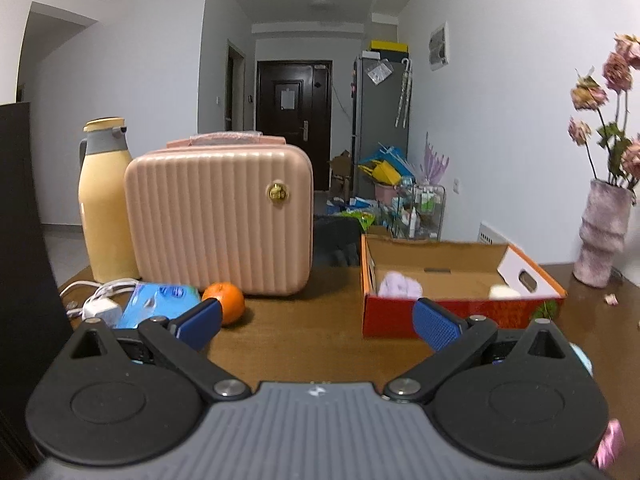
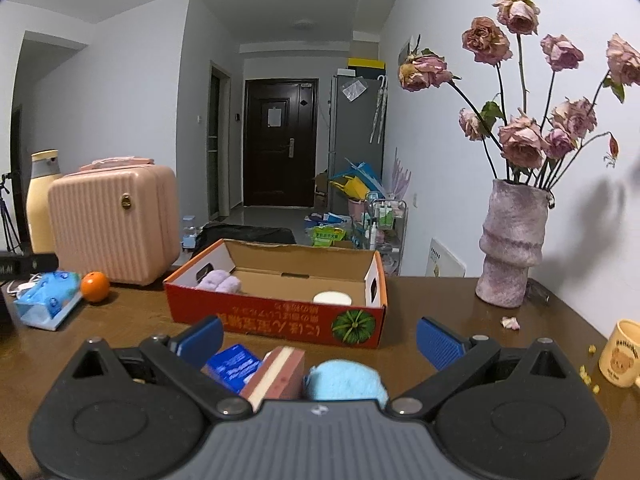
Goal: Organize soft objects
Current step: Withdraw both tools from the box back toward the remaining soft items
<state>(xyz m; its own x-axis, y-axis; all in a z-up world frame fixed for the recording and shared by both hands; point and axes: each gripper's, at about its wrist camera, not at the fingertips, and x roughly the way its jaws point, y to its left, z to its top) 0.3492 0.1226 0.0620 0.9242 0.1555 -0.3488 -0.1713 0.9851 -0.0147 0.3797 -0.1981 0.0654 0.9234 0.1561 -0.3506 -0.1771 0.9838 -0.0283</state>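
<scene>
While both my grippers hang above the near edge of the brown table (image 2: pixel 440 304), nothing is in either one: the left gripper (image 1: pixel 316 322) has its jaws spread wide and empty, and the right gripper (image 2: pixel 320 338) likewise, wide apart with nothing between the blue pads. The open cardboard box (image 2: pixel 280 316), red-fronted, sits mid-table ahead of me. Inside it, at the left end, lies a lilac fuzzy roll (image 2: pixel 219 281); at the right end, a white round item (image 2: pixel 333 298), only its top showing. Just below my right gripper, near side of the box, three things sit side by side: a blue packet (image 2: pixel 234 364), a pink sponge block (image 2: pixel 280 372) with a cream layer, and a light-blue fluffy cloth (image 2: pixel 346 380). Far left stand a pink ribbed case (image 1: pixel 220 216) and a yellow flask (image 1: pixel 105 200); an orange (image 1: pixel 226 302) and a blue tissue pack (image 1: pixel 160 304) lie in front. Right, a vase of dried roses (image 2: pixel 514 240); a cream bear mug (image 2: pixel 622 354) near right edge.
</scene>
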